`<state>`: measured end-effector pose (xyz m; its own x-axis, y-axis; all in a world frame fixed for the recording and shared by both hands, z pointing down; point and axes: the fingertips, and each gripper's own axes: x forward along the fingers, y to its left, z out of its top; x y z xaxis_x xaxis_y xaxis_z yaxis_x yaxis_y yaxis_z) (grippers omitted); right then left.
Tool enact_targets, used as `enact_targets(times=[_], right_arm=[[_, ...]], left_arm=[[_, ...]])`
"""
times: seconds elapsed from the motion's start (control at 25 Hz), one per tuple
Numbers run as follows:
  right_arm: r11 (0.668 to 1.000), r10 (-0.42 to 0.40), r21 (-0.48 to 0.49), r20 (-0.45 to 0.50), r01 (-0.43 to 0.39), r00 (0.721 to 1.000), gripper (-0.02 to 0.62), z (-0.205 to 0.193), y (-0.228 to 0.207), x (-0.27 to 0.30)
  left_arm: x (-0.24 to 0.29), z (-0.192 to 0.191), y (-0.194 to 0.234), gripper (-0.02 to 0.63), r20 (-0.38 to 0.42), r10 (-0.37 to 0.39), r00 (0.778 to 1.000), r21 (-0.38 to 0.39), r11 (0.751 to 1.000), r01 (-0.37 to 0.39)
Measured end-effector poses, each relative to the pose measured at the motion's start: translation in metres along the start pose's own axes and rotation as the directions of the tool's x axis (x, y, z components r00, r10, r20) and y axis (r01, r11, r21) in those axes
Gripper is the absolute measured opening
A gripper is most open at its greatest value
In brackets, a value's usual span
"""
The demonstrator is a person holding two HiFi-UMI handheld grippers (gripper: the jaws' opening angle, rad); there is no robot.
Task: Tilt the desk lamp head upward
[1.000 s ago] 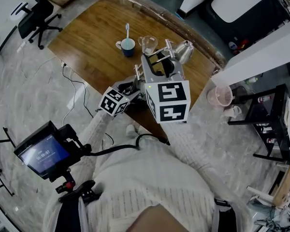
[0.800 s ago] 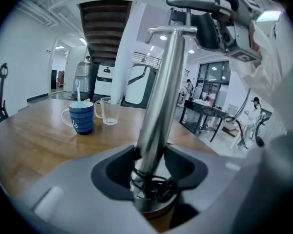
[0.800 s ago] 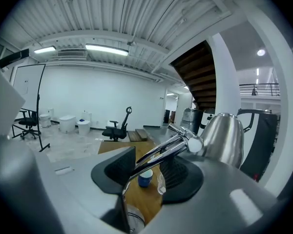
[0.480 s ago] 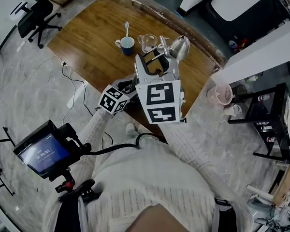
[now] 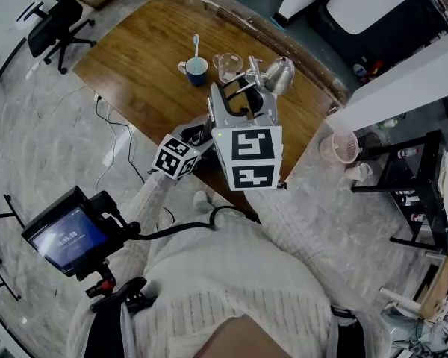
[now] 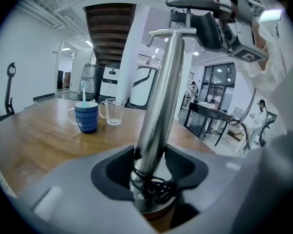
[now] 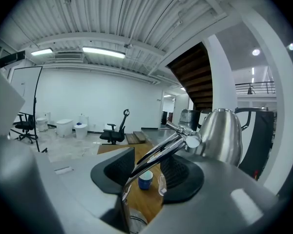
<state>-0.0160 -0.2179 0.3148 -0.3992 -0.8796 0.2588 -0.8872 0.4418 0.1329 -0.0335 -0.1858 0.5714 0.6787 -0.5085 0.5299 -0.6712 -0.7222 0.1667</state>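
Note:
A chrome desk lamp stands near the front edge of the wooden table (image 5: 142, 58). Its bell-shaped head (image 5: 278, 74) shows at the right of the right gripper view (image 7: 219, 135). My left gripper (image 6: 149, 167) is shut on the lamp's upright pole (image 6: 161, 96), low down by the coiled cord. It sits below and left of the right one in the head view (image 5: 200, 134). My right gripper (image 7: 147, 172) is up at the slanted arm (image 7: 161, 152) just behind the head. The arm runs between its jaws, which stand apart. It is also in the head view (image 5: 243, 101).
A blue mug (image 5: 197, 71) with a toothbrush and a clear glass cup (image 5: 228, 67) stand behind the lamp. An office chair (image 5: 60, 24) is far left, a pink basket (image 5: 339, 148) and a black shelf (image 5: 425, 192) are at right. Cables (image 5: 116, 133) lie on the floor.
My right gripper has shifted a little left, its marker cube now facing me more squarely. The lamp head has moved slightly left with it. The left gripper has stayed on the pole.

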Motion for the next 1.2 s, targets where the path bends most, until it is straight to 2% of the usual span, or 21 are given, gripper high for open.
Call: enact_targets(times=[0.08,0.16,0.2,0.56,0.8,0.92,1.04,1.2], right_arm=[[1.000,0.012,-0.004,0.001,-0.012,1.000,0.161,-0.002,0.000,-0.001],[0.999,0.034,-0.030,0.006,-0.033,0.999,0.220,-0.004,0.004,-0.002],[0.998,0.040,-0.039,0.009,-0.040,0.999,0.225,-0.005,0.005,-0.003],[0.993,0.113,0.029,0.031,-0.114,0.993,0.213,-0.006,0.013,-0.014],[0.974,0.187,0.126,0.030,-0.190,0.982,0.199,-0.023,0.016,-0.028],[0.969,0.180,0.169,0.032,-0.182,0.983,0.179,-0.033,0.004,-0.024],[0.946,0.206,0.246,0.057,-0.214,0.977,0.106,-0.032,-0.005,-0.015],[0.922,0.240,0.298,0.058,-0.246,0.969,0.100,-0.032,-0.011,-0.009]], left_arm=[[-0.001,-0.001,0.000,0.198,0.001,0.015,1.000,-0.005,1.000,-0.015],[-0.002,0.000,0.001,0.196,0.004,0.025,1.000,-0.007,1.000,-0.025],[-0.002,0.000,0.001,0.195,0.005,0.028,1.000,-0.007,1.000,-0.028],[-0.004,0.001,0.003,0.195,0.003,0.037,0.999,-0.008,0.999,-0.037],[-0.010,0.004,0.003,0.189,0.027,0.051,0.998,-0.023,0.998,-0.050],[-0.013,0.007,0.005,0.187,0.043,0.053,0.998,-0.033,0.998,-0.052],[-0.014,0.010,0.007,0.176,0.050,0.064,0.997,-0.037,0.997,-0.062],[-0.013,0.011,0.005,0.165,0.049,0.055,0.997,-0.022,0.998,-0.054]])
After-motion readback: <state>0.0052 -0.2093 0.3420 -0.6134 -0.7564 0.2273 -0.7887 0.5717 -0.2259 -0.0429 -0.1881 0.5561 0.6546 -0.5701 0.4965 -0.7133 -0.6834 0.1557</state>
